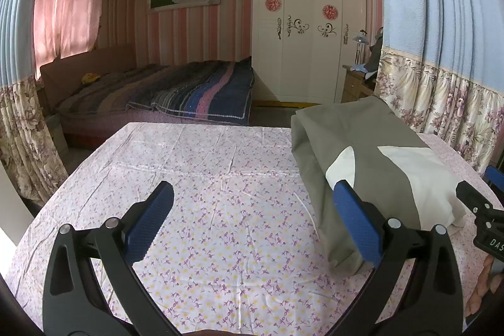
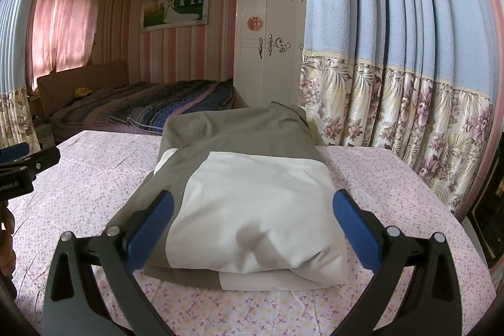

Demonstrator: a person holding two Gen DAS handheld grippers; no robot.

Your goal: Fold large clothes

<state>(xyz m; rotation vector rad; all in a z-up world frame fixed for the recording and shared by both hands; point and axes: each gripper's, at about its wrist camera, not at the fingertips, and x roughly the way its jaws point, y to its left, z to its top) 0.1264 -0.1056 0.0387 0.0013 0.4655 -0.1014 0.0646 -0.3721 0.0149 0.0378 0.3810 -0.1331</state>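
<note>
Left: the left tool (image 1: 252, 194) hangs over bare floral cloth on the counter (image 1: 195, 166), its blue fingers (image 1: 157, 210) spread wide and holding nothing. Its right finger overlaps the left edge of the garment in this view; whether it touches cannot be told.

Centre to right: the garment (image 2: 245, 200), grey with large white panels, lies on the right part of the counter as a thick, roughly rectangular bundle, layers stacked and the near edge rounded. It looks already folded, or nearly so.

Right: the right tool (image 2: 252, 203) frames the bundle's near end, fingers (image 2: 356, 225) spread to either side and pinching nothing.

Handling, as judged: the fabric appears soft, light and limp, smooth enough for layers to slide apart. A grip should take all layers together at a near corner or along the rounded fold, one tool per side; a pinch on the top layer alone would likely undo the stack.
</note>
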